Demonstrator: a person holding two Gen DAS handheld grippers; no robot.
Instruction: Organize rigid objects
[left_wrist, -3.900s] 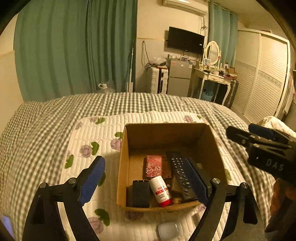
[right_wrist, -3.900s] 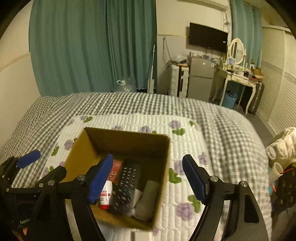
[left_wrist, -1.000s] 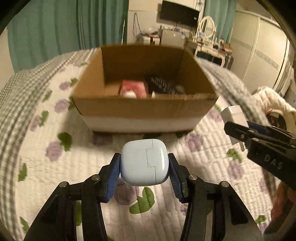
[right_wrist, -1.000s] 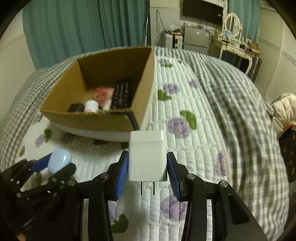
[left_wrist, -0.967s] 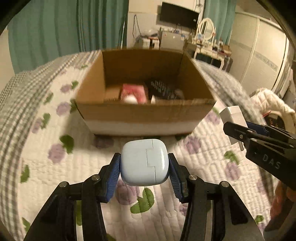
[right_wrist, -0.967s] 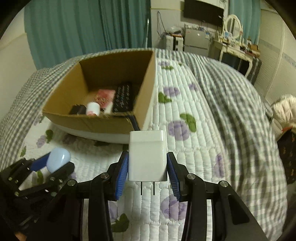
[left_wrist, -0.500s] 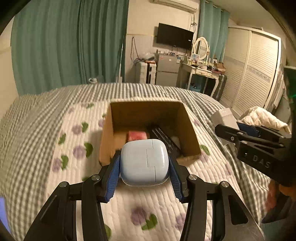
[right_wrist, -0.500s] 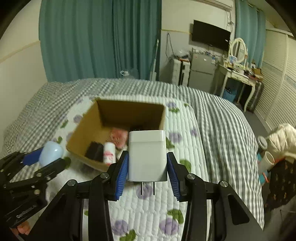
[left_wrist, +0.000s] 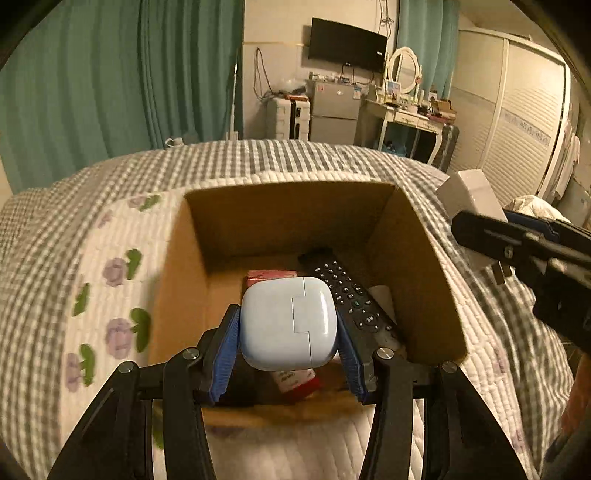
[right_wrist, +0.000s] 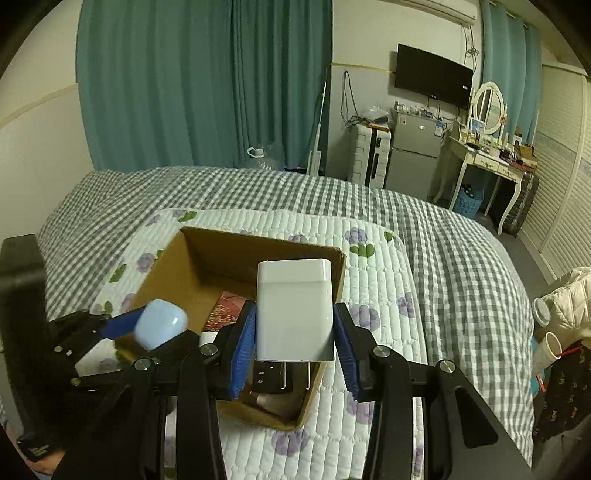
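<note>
My left gripper (left_wrist: 289, 347) is shut on a pale blue earbud case (left_wrist: 289, 323) and holds it above the near part of an open cardboard box (left_wrist: 424, 273). In the right wrist view the case (right_wrist: 159, 328) hangs over the box's left side. My right gripper (right_wrist: 293, 350) is shut on a white plug adapter (right_wrist: 293, 314), prongs down, above the box's (right_wrist: 207, 251) right part. The adapter shows at the right in the left wrist view (left_wrist: 471, 195). Inside the box lie a black remote (left_wrist: 347, 291), a red packet (left_wrist: 271, 274) and a red-and-white tube (left_wrist: 293, 380).
The box sits on a white quilted mat with purple flowers (right_wrist: 373, 266) on a grey checked bed (right_wrist: 461, 251). Teal curtains (right_wrist: 203, 85), a small fridge (right_wrist: 413, 155) and a dressing table (right_wrist: 487, 151) stand beyond. White clothing (right_wrist: 569, 299) lies at the right.
Both grippers have closed in on the box: half a second ago they held their objects short of it, now the blue case and the adapter hang over it.
</note>
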